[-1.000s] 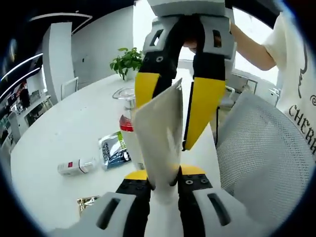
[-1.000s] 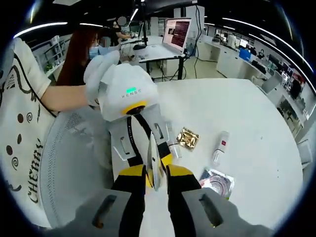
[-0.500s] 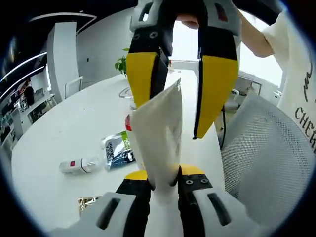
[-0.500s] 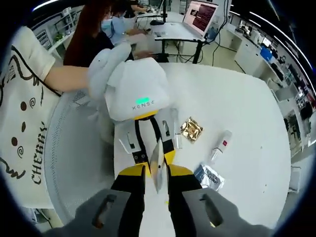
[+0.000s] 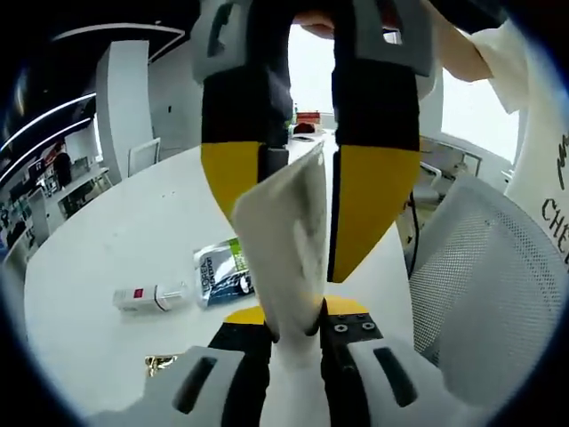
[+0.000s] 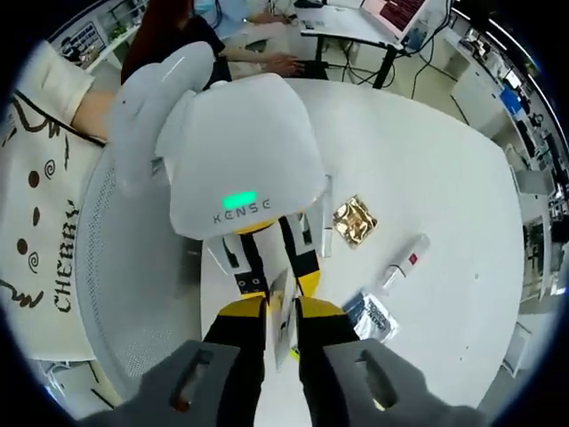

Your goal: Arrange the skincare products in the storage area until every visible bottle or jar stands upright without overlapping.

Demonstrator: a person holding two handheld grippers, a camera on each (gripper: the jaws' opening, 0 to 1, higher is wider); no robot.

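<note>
Sachet (image 5: 283, 245) clamped upright in the left gripper (image 5: 293, 331), with the right gripper (image 5: 311, 191) now lowered around its top, jaws apart on either side. Handover looks imminent. Tube (image 5: 149, 295), packet (image 5: 220, 272) and gold sachet (image 6: 355, 220) lie flat on the table (image 5: 116, 240).

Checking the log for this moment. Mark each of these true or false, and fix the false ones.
1. The left claw is shut on a white packet. True.
2. A small white bottle stands upright on the table. False: it lies on its side.
3. A gold packet lies on the table. True.
4. The green and white packet is stacked on the white bottle. False: it lies beside the bottle, apart from it.
5. The right claw has its jaws on either side of the white packet. True.
</note>
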